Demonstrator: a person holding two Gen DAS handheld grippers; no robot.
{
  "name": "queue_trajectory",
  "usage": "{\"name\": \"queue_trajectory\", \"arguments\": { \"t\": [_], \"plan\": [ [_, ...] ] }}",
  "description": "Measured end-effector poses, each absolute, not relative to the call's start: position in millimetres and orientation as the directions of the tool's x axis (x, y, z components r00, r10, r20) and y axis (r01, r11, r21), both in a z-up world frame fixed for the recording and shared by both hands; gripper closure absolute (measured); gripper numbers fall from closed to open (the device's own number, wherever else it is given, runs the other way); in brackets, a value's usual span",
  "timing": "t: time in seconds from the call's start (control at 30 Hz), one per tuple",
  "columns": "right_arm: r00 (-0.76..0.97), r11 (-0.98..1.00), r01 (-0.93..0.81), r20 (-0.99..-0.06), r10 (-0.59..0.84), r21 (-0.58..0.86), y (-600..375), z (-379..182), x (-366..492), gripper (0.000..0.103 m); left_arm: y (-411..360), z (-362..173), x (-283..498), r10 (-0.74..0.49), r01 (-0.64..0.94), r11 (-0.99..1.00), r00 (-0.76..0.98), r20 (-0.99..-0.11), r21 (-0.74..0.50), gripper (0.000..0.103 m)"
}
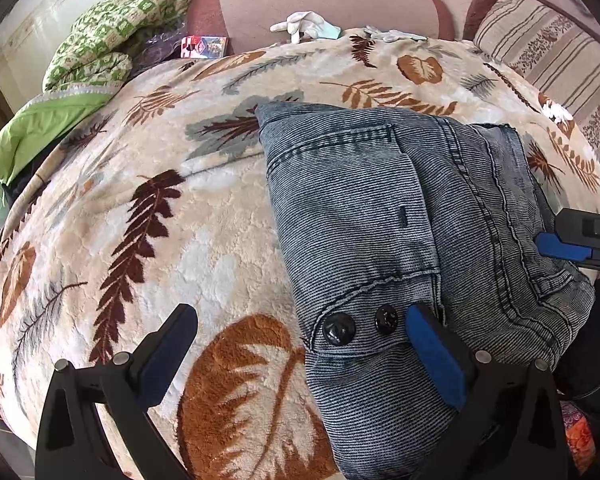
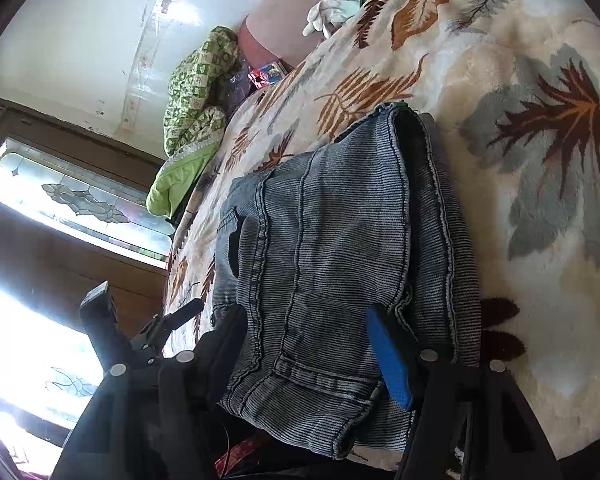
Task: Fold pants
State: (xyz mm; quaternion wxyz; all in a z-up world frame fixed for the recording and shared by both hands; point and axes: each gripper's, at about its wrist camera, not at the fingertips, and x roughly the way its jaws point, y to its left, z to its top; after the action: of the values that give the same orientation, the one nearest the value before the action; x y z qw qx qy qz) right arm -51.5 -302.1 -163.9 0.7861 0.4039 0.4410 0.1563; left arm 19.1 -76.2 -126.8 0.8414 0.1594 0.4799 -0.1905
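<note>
Grey-blue corduroy pants [image 1: 400, 216] lie folded into a compact stack on a leaf-patterned blanket [image 1: 180, 208]; two black buttons [image 1: 360, 324] show at the near edge. My left gripper [image 1: 300, 344] is open at the pants' near left corner, its right blue pad [image 1: 432, 356] over the fabric, its left finger over the blanket. My right gripper [image 2: 308, 344] is open, its jaws on either side of the near edge of the pants [image 2: 340, 240]. The right gripper also shows in the left wrist view [image 1: 572, 240] at the pants' right side.
A green patterned quilt [image 1: 100, 48] lies at the back left. White gloves [image 1: 304, 26] and a small red box [image 1: 204, 46] lie by the pink sofa back [image 1: 320, 8]. A striped cushion [image 1: 548, 56] sits at the back right. A window [image 2: 60, 200] is beside the bed.
</note>
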Motion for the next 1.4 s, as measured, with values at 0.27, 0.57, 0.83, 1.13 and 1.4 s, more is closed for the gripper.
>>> {"name": "queue_trajectory", "arguments": {
  "t": [0.27,0.57,0.83,1.13,1.4],
  "plan": [
    [0.629,0.659,0.065,-0.543,0.556,0.749,-315,-138,-75,0.037,-70,-90,8,-0.183,0.443,0.892,0.539,-0.822,0.092,0.0],
    [0.681,0.705,0.039,-0.535,0.499,0.708,-326,-109,-90,0.037,-82,-59,-3,-0.19,0.448,0.883,0.612,-0.768,0.139,0.0],
    [0.675,0.716,0.036,-0.545,0.497,0.697,-320,-108,-88,0.037,-79,-59,-3,-0.171,0.43,0.891,0.615,-0.77,0.145,0.0],
    [0.662,0.723,0.045,-0.562,0.495,0.689,-318,-114,-86,0.037,-80,-65,-1,-0.159,0.427,0.892,0.603,-0.782,0.148,0.0],
    [0.657,0.721,0.057,-0.57,0.494,0.69,-320,-118,-85,0.037,-81,-70,1,-0.153,0.43,0.891,0.592,-0.791,0.148,0.0]
  ]
}}
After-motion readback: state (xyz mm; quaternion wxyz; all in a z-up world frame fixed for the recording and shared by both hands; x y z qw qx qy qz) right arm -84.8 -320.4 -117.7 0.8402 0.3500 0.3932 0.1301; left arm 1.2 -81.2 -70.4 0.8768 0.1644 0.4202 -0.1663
